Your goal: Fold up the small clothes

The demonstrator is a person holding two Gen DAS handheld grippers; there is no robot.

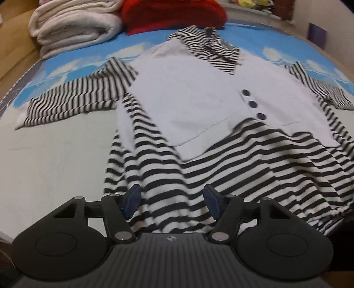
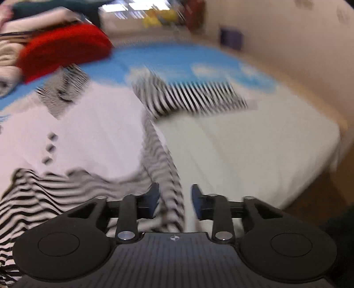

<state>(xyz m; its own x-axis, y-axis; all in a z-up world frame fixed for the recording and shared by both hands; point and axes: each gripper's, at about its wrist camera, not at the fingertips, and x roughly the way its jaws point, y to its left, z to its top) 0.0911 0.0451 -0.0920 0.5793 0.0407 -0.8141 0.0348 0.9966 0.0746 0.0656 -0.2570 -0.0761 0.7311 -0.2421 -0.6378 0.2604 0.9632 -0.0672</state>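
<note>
A small black-and-white striped top point(image 1: 199, 106) with a plain white front panel and three dark buttons point(image 1: 252, 104) lies flat on the bed, collar far, hem near, both sleeves spread out. My left gripper point(image 1: 172, 199) is open just above the hem, left of its middle. In the blurred right wrist view the same top point(image 2: 88, 133) fills the left half, its right sleeve point(image 2: 194, 97) stretched to the right. My right gripper point(image 2: 174, 199) is open over the top's striped right side edge near the hem.
The bed sheet point(image 1: 55, 144) is white near me and blue with clouds farther off. Folded cream blankets point(image 1: 73, 28) and a red cloth point(image 1: 172, 13) lie at the bed's far end. The bed's right edge point(image 2: 320, 159) drops to a brown floor beside a wall.
</note>
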